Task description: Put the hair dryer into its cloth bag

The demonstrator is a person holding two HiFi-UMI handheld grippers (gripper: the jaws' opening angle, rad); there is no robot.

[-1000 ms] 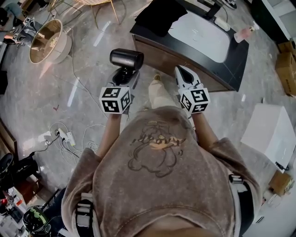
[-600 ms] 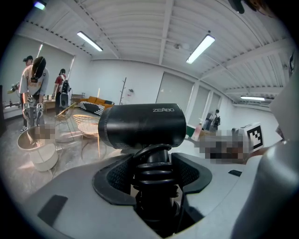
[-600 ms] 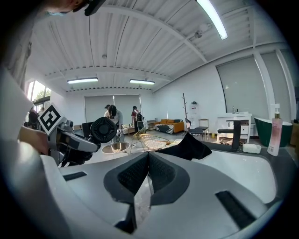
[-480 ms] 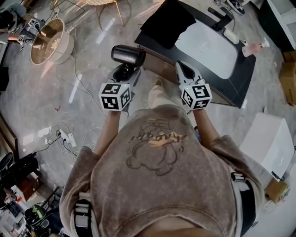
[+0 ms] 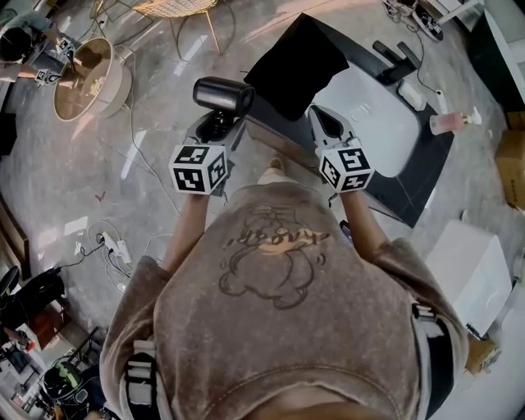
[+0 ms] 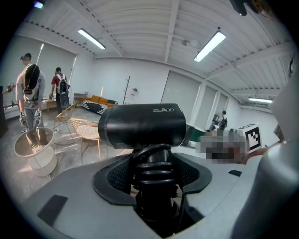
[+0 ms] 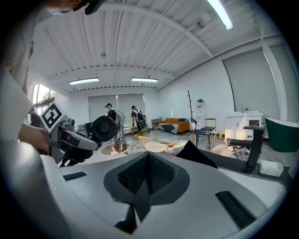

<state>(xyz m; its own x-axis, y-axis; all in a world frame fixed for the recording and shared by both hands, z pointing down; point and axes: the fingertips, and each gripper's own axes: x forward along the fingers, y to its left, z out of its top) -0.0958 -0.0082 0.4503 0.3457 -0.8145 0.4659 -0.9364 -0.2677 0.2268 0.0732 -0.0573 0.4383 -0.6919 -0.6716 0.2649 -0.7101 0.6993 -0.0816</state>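
Left gripper (image 6: 154, 184): clenched on the handle of the hair dryer (image 6: 142, 126), pads on either side of the grip, where the cord (image 6: 154, 163) is coiled round. The dryer stands upright above the jaws with its black barrel lying crosswise, and the lettering on the barrel faces the gripper camera. In the head view we see it held out in front of the person, over the grey floor (image 5: 156, 139), well clear of any surface.

Right gripper (image 7: 147, 170): jaws pressed together, nothing between them. It is held level with the left one, just to its right, and points toward the near edge of the counter.

Black cloth bag (image 5: 299, 61): lies flat on the left end of a dark vanity counter (image 5: 418, 176), one corner hanging over the front edge. It is just ahead of the right gripper and apart from the dryer.

On the counter beyond the bag: a white basin (image 5: 373, 111), a black faucet (image 5: 399, 59) at its far side, and a pink bottle (image 5: 447, 123) to the right.

Further out on the floor: a round tub (image 5: 86, 74) and a gold wire chair (image 5: 176, 8) to the left, loose cables (image 5: 111, 242) nearer the person, and a white box (image 5: 472, 275) to the right.
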